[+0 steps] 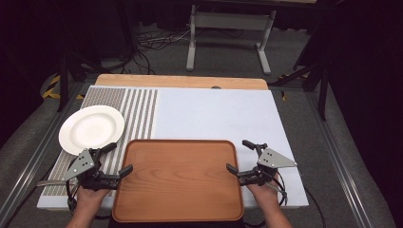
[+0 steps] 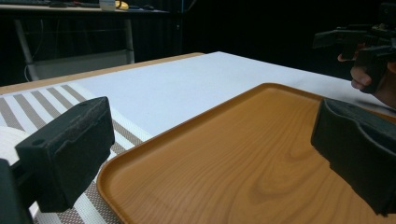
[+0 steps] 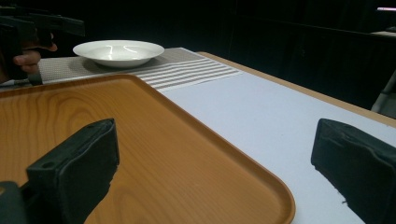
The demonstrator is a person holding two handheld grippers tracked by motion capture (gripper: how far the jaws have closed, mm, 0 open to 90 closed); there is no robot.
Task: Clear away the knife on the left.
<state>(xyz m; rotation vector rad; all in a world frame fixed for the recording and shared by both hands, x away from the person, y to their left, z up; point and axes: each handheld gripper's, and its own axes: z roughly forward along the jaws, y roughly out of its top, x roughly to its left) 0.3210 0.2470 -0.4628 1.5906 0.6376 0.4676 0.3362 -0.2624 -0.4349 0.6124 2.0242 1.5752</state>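
A brown wooden tray (image 1: 180, 178) lies empty at the near middle of the table. My left gripper (image 1: 119, 157) stands open at its left rim, one jaw over the tray and one over the striped mat. The left gripper view has the tray (image 2: 243, 158) and its corner rim between the wide black jaws of that gripper (image 2: 215, 135), which grip nothing. My right gripper (image 1: 238, 155) stands open at the tray's right rim. In the right gripper view the tray's edge (image 3: 243, 163) runs between the jaws of the gripper (image 3: 215, 154). A white plate (image 1: 91, 128) sits on the stripes, far left.
A white mat (image 1: 214, 114) with a brown striped band (image 1: 138, 109) covers the table. The plate (image 3: 119, 51) stands beyond the tray's far corner. Past the table's wooden far edge (image 1: 180, 81) are floor cables and a metal stand (image 1: 228, 28).
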